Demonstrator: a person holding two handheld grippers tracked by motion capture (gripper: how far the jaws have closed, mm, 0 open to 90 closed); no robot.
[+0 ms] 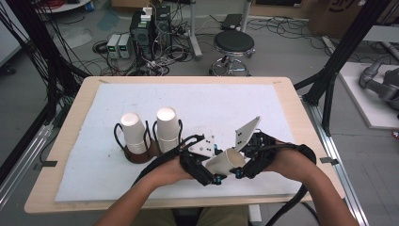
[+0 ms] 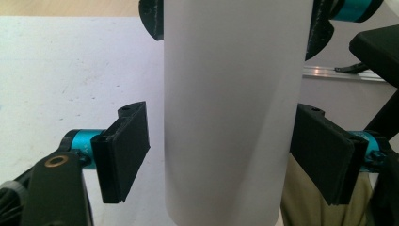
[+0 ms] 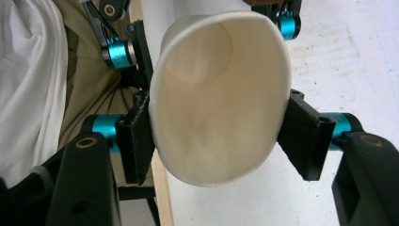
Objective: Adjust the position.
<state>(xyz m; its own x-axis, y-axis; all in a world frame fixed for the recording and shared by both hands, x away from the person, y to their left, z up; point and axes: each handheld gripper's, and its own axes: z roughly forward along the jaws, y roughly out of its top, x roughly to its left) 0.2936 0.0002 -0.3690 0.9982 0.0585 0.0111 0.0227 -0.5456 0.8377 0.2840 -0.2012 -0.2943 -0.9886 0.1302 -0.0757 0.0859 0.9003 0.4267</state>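
A white paper cup (image 1: 227, 162) lies on its side in the air between my two grippers, above the near edge of the white mat (image 1: 211, 101). My right gripper (image 1: 241, 165) is shut on its rim; in the right gripper view both pads (image 3: 136, 141) press the mouth of the cup (image 3: 221, 108) into an oval. My left gripper (image 1: 211, 170) straddles the cup body (image 2: 230, 113). There the left pad (image 2: 126, 150) stands a little off the wall and the right pad (image 2: 320, 155) sits at its edge.
Two more white cups (image 1: 133, 132) (image 1: 168, 123) stand upside down in black wire holders on a brown base (image 1: 141, 156), left of my hands. The wooden table edge (image 1: 155, 202) runs just below. Beyond the table stand a stool (image 1: 234, 43) and electronics with cables (image 1: 150, 28).
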